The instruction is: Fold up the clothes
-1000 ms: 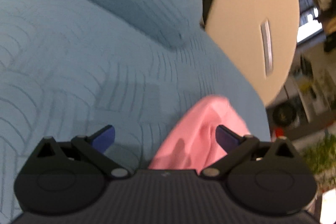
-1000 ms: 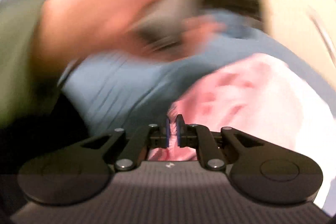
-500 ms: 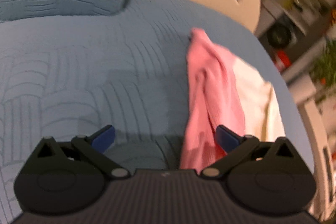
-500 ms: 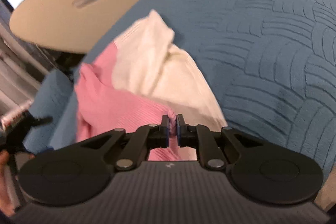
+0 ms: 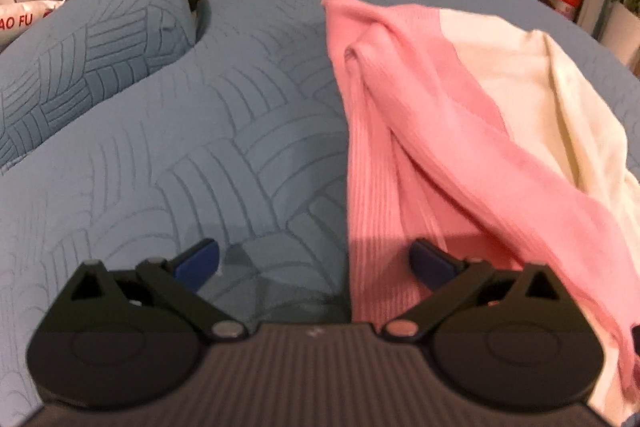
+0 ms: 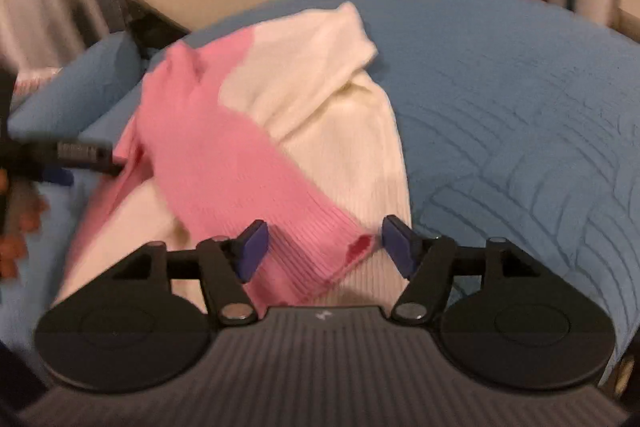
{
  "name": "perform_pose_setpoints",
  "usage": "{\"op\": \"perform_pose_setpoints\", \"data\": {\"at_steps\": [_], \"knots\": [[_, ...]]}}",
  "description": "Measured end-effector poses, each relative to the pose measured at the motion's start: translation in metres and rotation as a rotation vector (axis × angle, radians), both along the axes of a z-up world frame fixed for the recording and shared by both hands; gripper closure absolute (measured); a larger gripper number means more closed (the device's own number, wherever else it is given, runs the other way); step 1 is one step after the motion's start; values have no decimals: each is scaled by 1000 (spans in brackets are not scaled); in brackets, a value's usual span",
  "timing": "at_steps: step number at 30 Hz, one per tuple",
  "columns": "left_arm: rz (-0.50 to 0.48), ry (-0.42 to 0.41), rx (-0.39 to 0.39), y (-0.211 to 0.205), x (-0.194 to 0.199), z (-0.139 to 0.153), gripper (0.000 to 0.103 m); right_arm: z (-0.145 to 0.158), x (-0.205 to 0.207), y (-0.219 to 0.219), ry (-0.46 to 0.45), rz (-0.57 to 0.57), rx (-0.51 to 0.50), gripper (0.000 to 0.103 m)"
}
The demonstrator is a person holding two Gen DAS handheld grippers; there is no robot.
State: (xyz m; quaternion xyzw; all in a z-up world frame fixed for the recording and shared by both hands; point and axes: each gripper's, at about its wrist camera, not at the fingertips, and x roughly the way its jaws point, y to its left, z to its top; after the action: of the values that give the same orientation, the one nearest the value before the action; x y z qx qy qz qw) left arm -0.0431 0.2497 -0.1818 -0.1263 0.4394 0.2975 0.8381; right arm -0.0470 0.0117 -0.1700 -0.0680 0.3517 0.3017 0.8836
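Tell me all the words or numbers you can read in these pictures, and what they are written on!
"AO FU": red letters on a white bag at the left edge of the left wrist view, cut off by the picture's edge, so the word may be longer.
A small pale mark on the left hand-held gripper body: too small to read.
The same kind of mark on the right hand-held gripper body: too small to read.
The pink and cream sweater shows no writing.

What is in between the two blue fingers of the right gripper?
The pink ribbed end of the pink and cream sweater lies between the right gripper pads, which have just been opening and do not press it. The right wrist view shows this.
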Motion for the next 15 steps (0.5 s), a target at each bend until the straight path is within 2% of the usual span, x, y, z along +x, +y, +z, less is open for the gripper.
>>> {"op": "perform_pose_setpoints", "data": {"at_steps": [3, 5, 6, 7, 11, 15], "knots": [[-11, 3, 10, -2, 1, -1, 0, 7, -5, 0, -78, -22, 92, 36], [-13, 10, 16, -2, 5, 1, 0, 9, -4, 0, -114, -36, 115, 34], [-14, 12, 18, -2, 6, 1, 0, 7, -3, 2, -109, -36, 95, 32], [-13, 11, 17, -2, 6, 2, 0, -1, 1, 7, -68, -33, 26, 31], [-12, 6, 14, -1, 5, 4, 0, -4, 1, 6, -54, -40, -24, 31], [-13, 3, 14, -2, 5, 4, 0, 17, -3, -8, -111, -73, 97, 31]]}}
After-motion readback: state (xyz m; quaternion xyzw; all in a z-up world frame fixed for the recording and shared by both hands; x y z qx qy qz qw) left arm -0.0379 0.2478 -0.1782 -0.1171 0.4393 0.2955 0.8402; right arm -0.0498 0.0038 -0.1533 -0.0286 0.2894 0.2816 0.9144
